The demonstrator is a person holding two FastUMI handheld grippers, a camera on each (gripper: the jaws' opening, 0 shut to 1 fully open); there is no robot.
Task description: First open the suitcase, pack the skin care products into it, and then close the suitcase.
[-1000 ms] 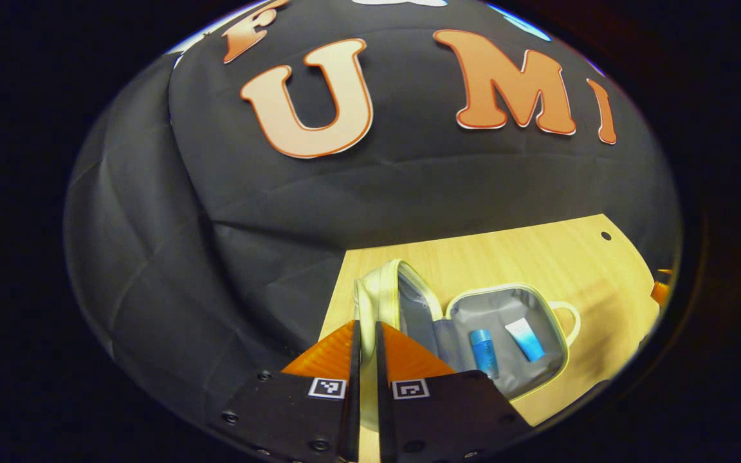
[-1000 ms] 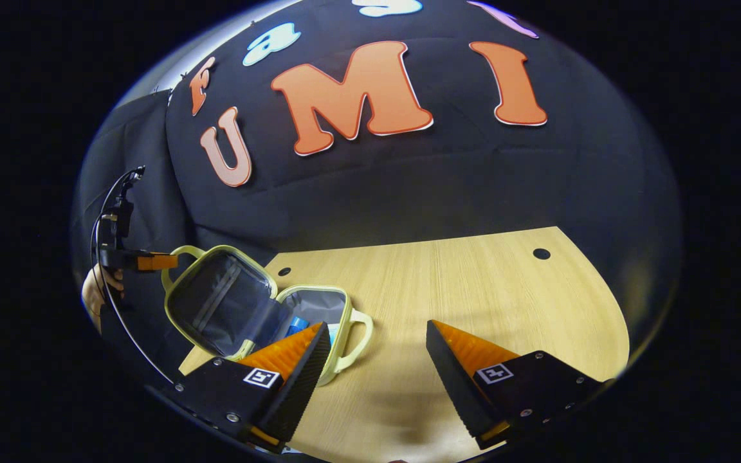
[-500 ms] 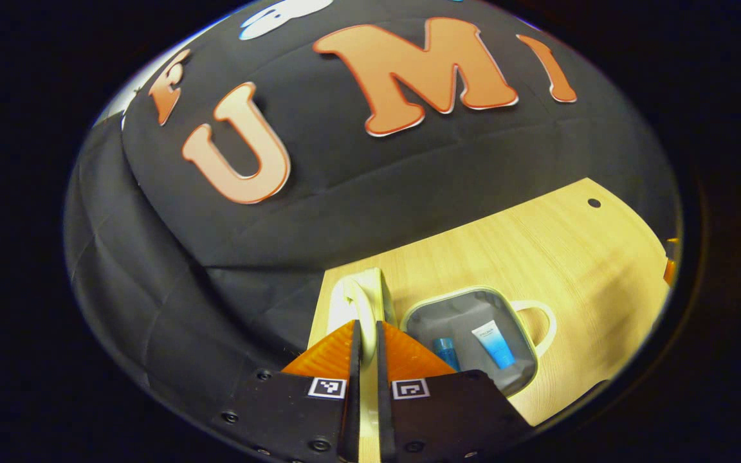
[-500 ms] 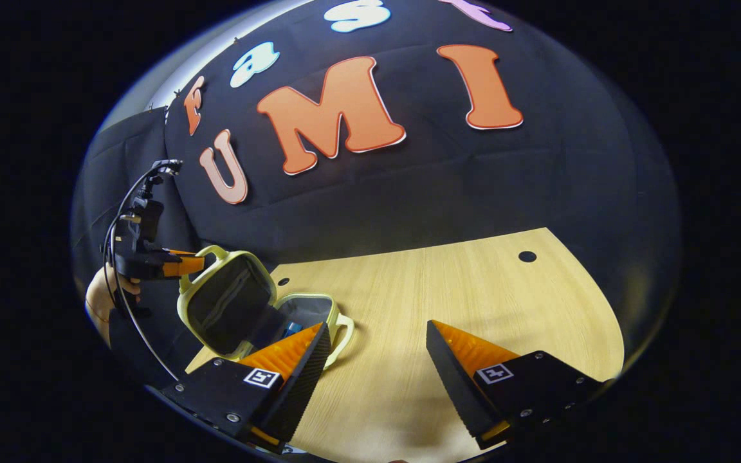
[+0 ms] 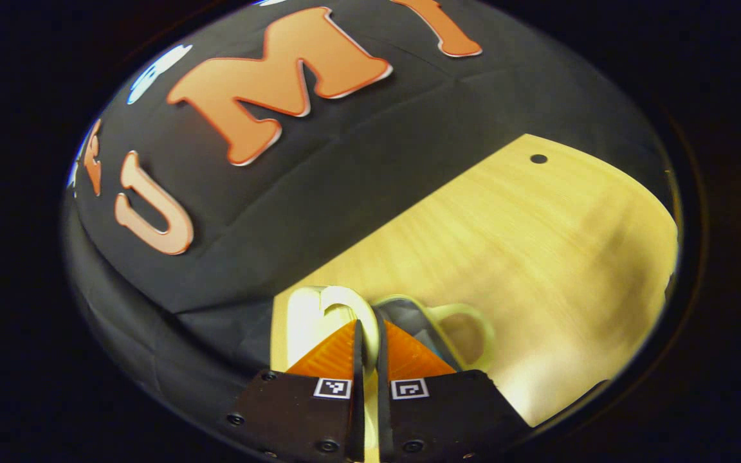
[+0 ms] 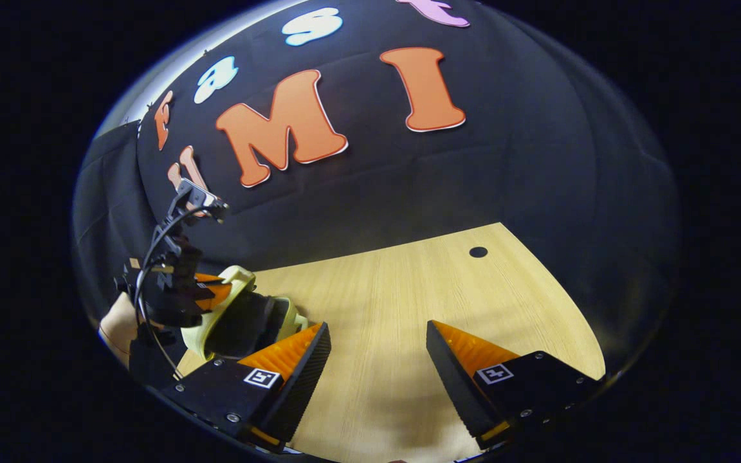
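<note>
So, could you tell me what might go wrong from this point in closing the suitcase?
1. The left claw pinches only the thin lid handle; it could slip out before the lid is fully down.
2. The suitcase sits near the table edge, so pushing on the lid might shove it off.
3. The right claw is open and holds nothing, so nothing steadies the base.

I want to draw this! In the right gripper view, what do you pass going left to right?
Hand → left claw → suitcase → right claw's left finger → right claw's right finger; the table runs behind them.
</note>
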